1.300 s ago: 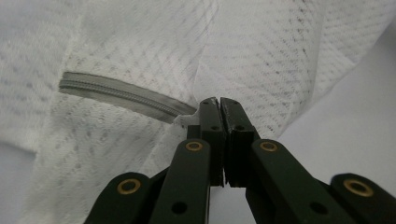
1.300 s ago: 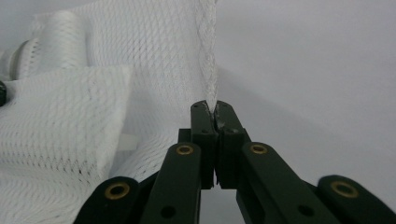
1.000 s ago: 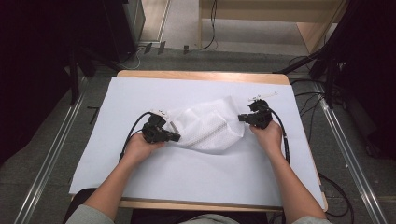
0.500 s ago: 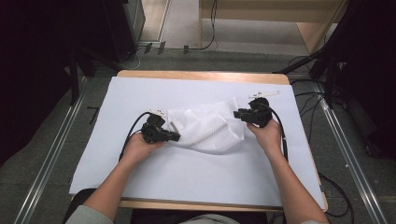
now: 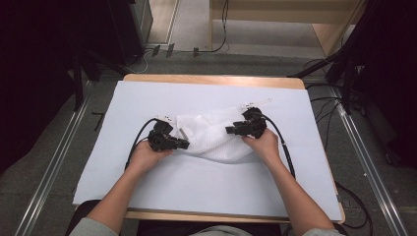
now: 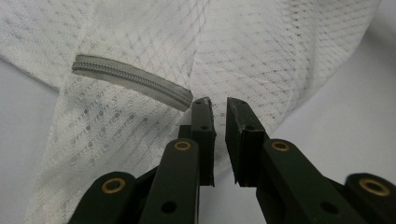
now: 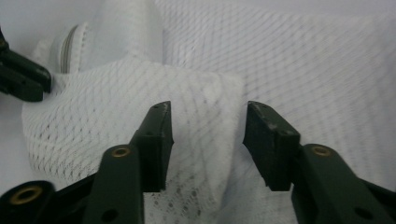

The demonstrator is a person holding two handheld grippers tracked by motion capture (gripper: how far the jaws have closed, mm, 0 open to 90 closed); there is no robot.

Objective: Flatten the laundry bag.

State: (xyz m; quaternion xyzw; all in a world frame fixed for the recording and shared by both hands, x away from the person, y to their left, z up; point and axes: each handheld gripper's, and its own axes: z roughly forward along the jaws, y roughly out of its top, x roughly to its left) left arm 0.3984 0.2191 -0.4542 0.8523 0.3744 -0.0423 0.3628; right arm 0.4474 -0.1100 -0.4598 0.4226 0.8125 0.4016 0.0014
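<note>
White sheet (image 5: 206, 182) covers the worktop; mesh bag (image 5: 216, 137) lies crumpled mid-sheet, long axis running left-right between the hands. Right gripper (image 5: 231, 131) has just been opening: jaws stand apart, a fold of mesh between them but pads not pressing; left gripper (image 5: 186, 145) is nearly closed, narrow gap, nothing pinched, tips just beside the grey zipper (image 6: 133, 81). Both sit at the bag's ends, left nearer the zipper; contents not discernible.
</note>
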